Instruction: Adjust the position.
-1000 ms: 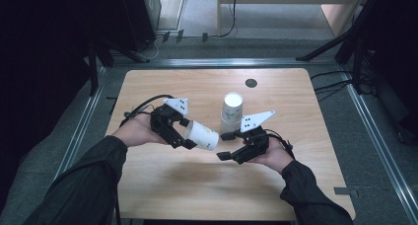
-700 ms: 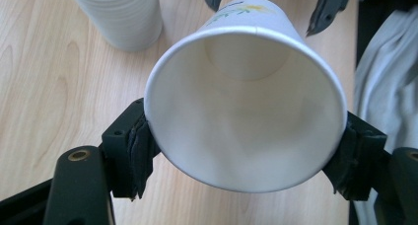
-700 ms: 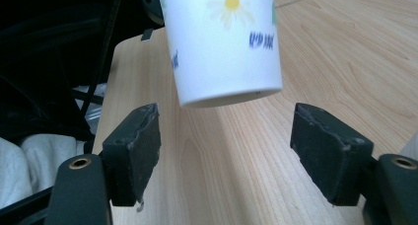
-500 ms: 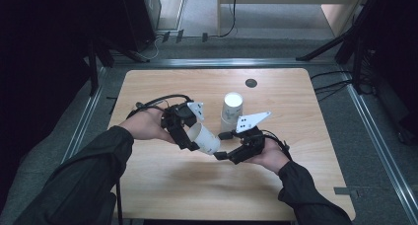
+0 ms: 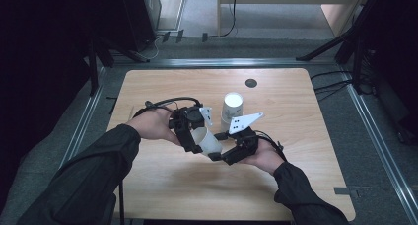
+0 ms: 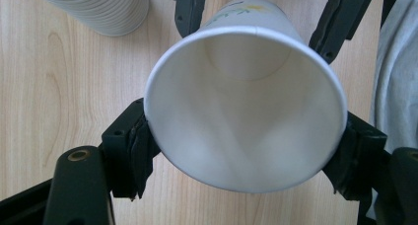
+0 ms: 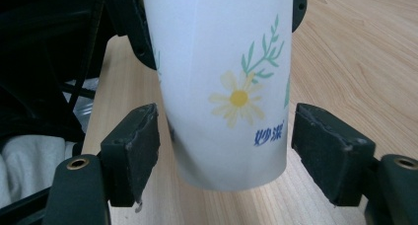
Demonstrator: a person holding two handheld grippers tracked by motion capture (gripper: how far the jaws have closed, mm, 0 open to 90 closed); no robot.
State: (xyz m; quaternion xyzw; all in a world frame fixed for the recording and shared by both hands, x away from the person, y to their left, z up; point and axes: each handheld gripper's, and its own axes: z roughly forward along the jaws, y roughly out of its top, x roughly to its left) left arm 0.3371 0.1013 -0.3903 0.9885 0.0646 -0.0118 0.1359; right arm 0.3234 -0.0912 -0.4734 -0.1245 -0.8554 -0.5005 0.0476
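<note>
Over the wooden table [image 5: 162, 185], the left gripper [image 5: 193, 136], clamped on the paper cup [image 5: 209, 142], had swung it between the right gripper's [image 5: 227, 147] spread jaws, so a handover looked near.

— What colours mark the paper cup [image 7: 222, 87]?
— White, printed with a yellow daisy, green sprigs and blue characters; its inside is plain white.
— And around it?
— A white cup stack [image 5: 232, 106] on the pale wood-grain table [image 5: 305, 121], and black grippers.
</note>
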